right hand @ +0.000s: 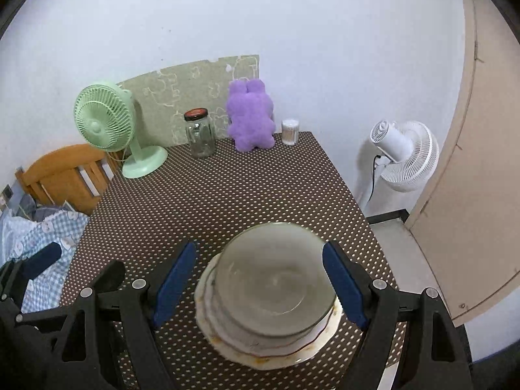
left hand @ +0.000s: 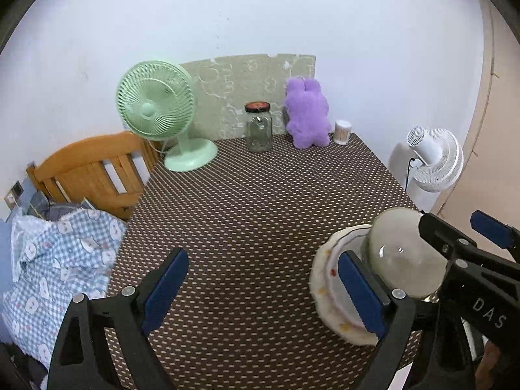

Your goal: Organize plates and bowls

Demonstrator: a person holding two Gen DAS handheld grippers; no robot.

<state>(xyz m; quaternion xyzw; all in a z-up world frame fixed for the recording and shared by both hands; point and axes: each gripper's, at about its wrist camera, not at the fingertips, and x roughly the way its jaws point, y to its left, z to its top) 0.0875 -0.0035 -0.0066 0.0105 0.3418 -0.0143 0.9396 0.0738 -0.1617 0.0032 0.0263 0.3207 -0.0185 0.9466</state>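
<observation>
We count two grippers, left gripper (left hand: 263,289) and right gripper (right hand: 260,286). One bowl (right hand: 276,279) sits between the right fingers, on plates (right hand: 260,347); plate count unclear, at least two. Far ahead: two fans, green fan (right hand: 104,120) and white fan (right hand: 406,156), one jar (right hand: 200,136), one purple plush (right hand: 250,117), one small container (right hand: 290,131).

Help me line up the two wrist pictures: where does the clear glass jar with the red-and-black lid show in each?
Left wrist: the clear glass jar with the red-and-black lid stands upper centre, at the table's far edge, right of the mint-green desk fan.
Right wrist: the jar sits upper left of centre, at the same far edge.
Shared landmark: the purple plush toy, just right of the jar in both.
</observation>
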